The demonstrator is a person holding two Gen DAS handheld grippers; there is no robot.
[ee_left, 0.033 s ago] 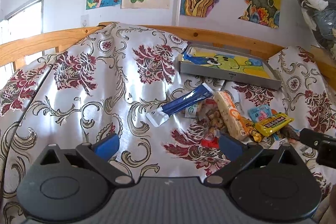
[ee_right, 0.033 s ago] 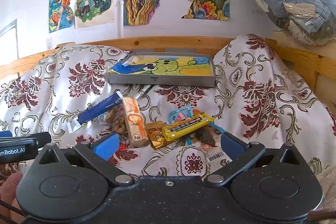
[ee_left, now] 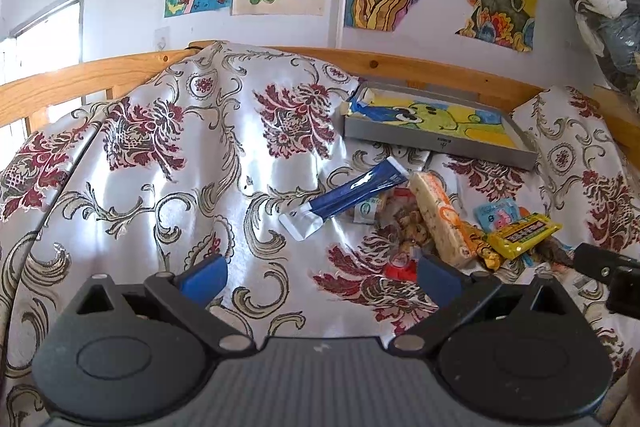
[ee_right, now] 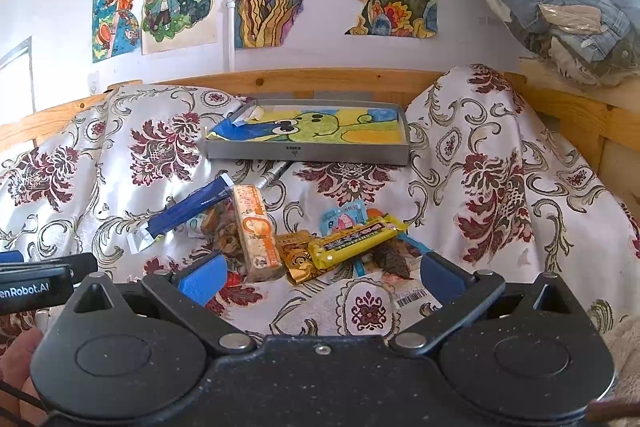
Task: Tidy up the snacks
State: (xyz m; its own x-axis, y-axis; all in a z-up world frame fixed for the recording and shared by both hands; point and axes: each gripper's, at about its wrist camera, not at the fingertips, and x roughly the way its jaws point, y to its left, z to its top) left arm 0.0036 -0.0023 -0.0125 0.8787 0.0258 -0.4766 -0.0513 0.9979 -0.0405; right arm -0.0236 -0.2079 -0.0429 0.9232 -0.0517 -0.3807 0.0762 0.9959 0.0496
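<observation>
Seemingly nothing has shifted since the earlier view, so sorting has not begun: the left claw (ee_left: 320, 273) and right claw (ee_right: 318, 273) both gape apart, empty. Loose wrapped snacks, including a yellow foil bar (ee_right: 356, 241), lie just ahead of the right claw, short of the shallow grey tray (ee_right: 308, 149) beyond.

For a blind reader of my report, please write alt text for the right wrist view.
The open right gripper hovers over a pile of snacks on a floral cloth: a yellow bar, an orange-and-white bar and a blue stick pack. Behind them lies a grey tray.
</observation>
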